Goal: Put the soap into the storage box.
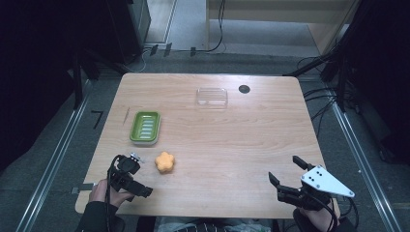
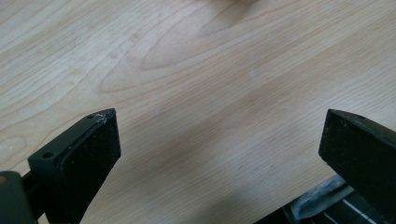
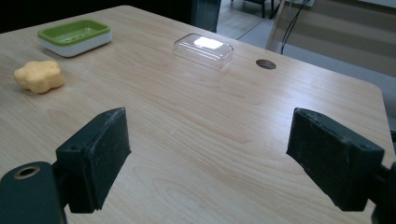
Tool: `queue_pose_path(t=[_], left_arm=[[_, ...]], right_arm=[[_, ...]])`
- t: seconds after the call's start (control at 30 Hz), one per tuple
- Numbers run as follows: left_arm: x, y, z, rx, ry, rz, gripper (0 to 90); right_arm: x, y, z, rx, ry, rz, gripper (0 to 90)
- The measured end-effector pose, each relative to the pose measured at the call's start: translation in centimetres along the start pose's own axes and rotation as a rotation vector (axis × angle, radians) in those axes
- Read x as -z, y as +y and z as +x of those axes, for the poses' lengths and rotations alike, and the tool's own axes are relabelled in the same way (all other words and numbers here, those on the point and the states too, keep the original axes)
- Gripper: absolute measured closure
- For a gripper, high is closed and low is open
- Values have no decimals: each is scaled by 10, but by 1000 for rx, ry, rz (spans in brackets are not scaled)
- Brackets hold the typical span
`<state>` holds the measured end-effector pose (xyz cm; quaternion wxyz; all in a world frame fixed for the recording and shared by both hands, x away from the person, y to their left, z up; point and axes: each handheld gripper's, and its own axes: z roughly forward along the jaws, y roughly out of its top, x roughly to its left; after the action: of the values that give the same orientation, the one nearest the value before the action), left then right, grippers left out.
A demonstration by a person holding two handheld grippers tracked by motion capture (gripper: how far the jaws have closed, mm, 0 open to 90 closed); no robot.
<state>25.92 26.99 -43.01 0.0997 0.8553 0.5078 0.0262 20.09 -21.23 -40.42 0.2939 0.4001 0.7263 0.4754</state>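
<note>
An orange, lobed, flower-shaped sponge-like block lies flat on the light wooden table, in its near-left quarter and apart from every other object. In the right gripper view the same block appears at the far left, short of the dish.

Just beyond the block, toward the table's left edge, stands a green rectangular ridged soap dish on a white base; block and dish are near each other without touching. A clear plastic rectangular lid rests close to the far edge, roughly at mid-width, and a small dark round hole in the tabletop lies just to its right, nearer the far-right corner.

The left gripper, black and held in a person's hand at the near-left corner, sits just beside the block on its left, not in contact. In the left gripper view its jaws stand wide apart with bare wood grain between them and nothing gripped.

The right gripper, black with a grey three-cornered plate on top, is at the near-right corner, well apart from the block. In the right gripper view its two padded jaws are spread wide and hold nothing; only tabletop lies between them, with the lid, the hole and the dish beyond.
</note>
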Motion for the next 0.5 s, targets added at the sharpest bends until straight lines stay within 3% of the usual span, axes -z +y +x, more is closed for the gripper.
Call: queue_pose_path(t=[0.27, 0.5], left_arm=[[-4, 6, -6, -24, -30, -16, 0], [-4, 14, -11, -72, -33, -44, 0]], right_arm=[[-3, 1, 1, 18, 6, 12, 134], [-3, 1, 1, 20, 13, 11, 134]])
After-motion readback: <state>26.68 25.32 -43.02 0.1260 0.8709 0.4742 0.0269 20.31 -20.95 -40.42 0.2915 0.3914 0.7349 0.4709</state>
